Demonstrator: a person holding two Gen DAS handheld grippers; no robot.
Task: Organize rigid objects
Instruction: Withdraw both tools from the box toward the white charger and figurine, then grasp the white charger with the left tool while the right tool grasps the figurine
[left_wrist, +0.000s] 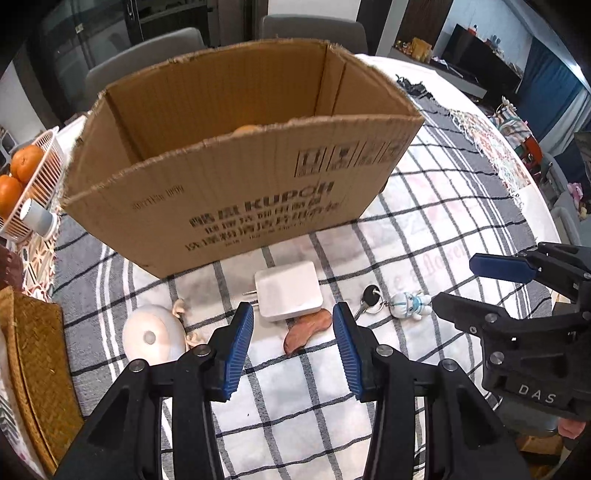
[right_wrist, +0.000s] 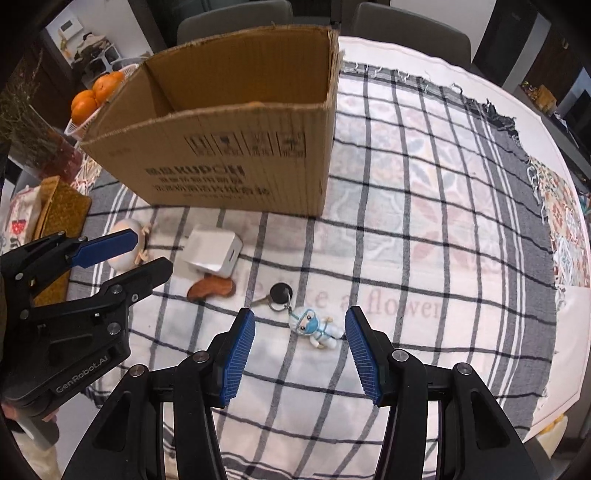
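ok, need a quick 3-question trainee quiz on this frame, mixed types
1. True or false: the charger lies inside the box.
2. What is the keyring attached to? A) wooden piece B) small figure C) basket
3. Fill in: both the left tool and the right tool are ____.

Key: 1 false, it lies on the cloth in front of the box. 2 B, the figure. 3 open.

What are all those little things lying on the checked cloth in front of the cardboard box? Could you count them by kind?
White charger block: 1
Reddish wooden piece: 1
Key with a little doll keychain: 1
Round cream gadget with a cord: 1
Total: 4, all outside the box.
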